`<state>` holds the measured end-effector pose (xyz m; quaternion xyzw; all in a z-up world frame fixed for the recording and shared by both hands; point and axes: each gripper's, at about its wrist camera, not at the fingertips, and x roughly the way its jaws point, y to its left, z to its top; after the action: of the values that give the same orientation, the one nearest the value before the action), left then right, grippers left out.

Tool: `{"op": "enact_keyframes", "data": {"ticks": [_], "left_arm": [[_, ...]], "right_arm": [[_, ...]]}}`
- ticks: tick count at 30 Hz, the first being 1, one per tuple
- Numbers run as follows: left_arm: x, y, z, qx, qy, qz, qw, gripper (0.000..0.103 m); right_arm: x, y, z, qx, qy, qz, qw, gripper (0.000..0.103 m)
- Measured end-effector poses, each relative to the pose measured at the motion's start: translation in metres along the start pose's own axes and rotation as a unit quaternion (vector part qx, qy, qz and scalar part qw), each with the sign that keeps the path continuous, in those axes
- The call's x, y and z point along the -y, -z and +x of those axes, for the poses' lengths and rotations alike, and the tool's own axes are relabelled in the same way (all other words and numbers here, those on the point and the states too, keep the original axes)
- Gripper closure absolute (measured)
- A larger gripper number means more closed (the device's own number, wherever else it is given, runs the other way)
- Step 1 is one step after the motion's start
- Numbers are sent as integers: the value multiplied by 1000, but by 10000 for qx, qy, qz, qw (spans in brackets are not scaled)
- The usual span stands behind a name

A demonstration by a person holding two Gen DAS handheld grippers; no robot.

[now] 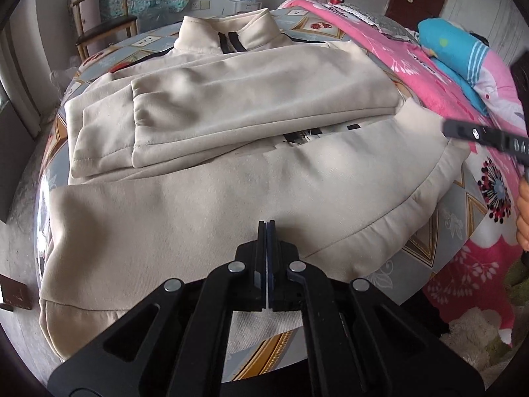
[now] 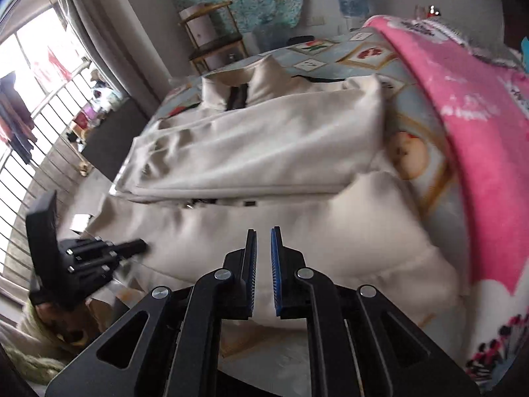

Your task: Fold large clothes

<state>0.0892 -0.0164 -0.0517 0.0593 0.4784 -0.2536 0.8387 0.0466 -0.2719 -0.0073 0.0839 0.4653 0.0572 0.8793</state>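
jacket (image 1: 231, 178): cream, lay flat on patterned table (image 1: 463, 205), sleeves folded across chest | left tongs (image 1: 266, 228): pads pressed together above hem, nothing between them | right tongs (image 2: 263, 235): slightly parted, empty, over hem | pink blanket (image 2: 479, 139) beside jacket

Round table (image 1: 439, 228) under a glossy patterned cover of grey-blue panels, gold-edged frames and fruit and flower prints; lying flat across most of it, a cream zip-neck sweatshirt (image 1: 205, 198), collar toward the far edge, both sleeves folded across the chest, hem at the near edge and hanging slightly over it. Draped along the right side, a pink floral blanket (image 1: 370, 46) running from far rim to near rim; sweatshirt's right edge just beside it.
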Motion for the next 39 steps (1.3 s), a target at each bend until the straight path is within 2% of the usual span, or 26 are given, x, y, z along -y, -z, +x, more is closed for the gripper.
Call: {"op": "enact_keyframes", "data": {"ticks": [4, 5, 8, 10, 12, 15, 18, 20, 22, 24, 26, 27, 28, 30, 32, 33, 35, 36, 37, 39], "left_arm": [[1, -2, 2, 0, -67, 36, 10000, 103], [1, -2, 2, -3, -81, 45, 10000, 103], [2, -3, 3, -16, -103, 77, 9999, 103], [3, -4, 3, -28, -124, 104, 9999, 103], [3, -4, 3, -38, -165, 140, 9998, 103], [4, -3, 3, -45, -205, 148, 9997, 103], [3, -4, 3, -52, -194, 120, 9997, 103], [3, -4, 3, -54, -196, 116, 9997, 103], [3, -5, 3, -80, -194, 114, 9997, 103], [2, -5, 3, -117, -201, 111, 9997, 103], [2, -5, 3, -130, -195, 111, 9997, 103], [1, -5, 3, -132, -179, 103, 9997, 103], [0, -5, 2, -143, -149, 87, 9998, 103], [-4, -7, -1, -245, -40, -61, 9997, 103], [-13, -12, -11, -290, 227, -340, 9987, 101], [-18, -18, -20, -215, 341, -442, 9982, 97], [-25, -33, -33, -48, 300, -467, 9984, 72], [-28, -44, -41, 80, 216, -427, 9988, 68], [-31, -55, -47, 191, 137, -378, 9990, 62], [-40, -83, -53, 341, -19, -328, 9989, 52]], "right_arm": [[-7, 25, -3, -144, 7, -360, 9992, 94], [-10, 28, 1, -197, 151, -492, 9985, 94], [-1, 40, 20, -378, 1298, -868, 9870, 94], [30, 44, 22, -487, 1428, -498, 9873, 97], [50, 43, 6, -406, 1227, -83, 9916, 97], [42, 38, -25, -53, 1242, -283, 9918, 94], [27, 30, -40, 220, 606, -240, 9976, 92], [11, 27, -34, 259, 259, -294, 9989, 86], [-10, 25, -16, 164, -171, -454, 9987, 67], [-34, 29, 6, -26, -390, -751, 9964, 63], [-48, 36, 27, -230, -397, -976, 9942, 63], [-53, 39, 43, -486, -208, -1084, 9927, 63], [-57, 42, 50, -550, -42, -1207, 9912, 62], [-63, 37, 44, -611, 38, -1377, 9886, 62], [-60, 24, 33, -547, -59, -1285, 9902, 62], [-56, 15, 24, -452, -204, -1189, 9917, 62], [-49, -9, 12, -266, -399, -958, 9942, 56], [-44, -26, 6, -118, -487, -797, 9956, 45], [-40, -40, 2, 4, -568, -670, 9961, 39], [-33, -76, -1, 196, -877, -394, 9952, 38]]}}
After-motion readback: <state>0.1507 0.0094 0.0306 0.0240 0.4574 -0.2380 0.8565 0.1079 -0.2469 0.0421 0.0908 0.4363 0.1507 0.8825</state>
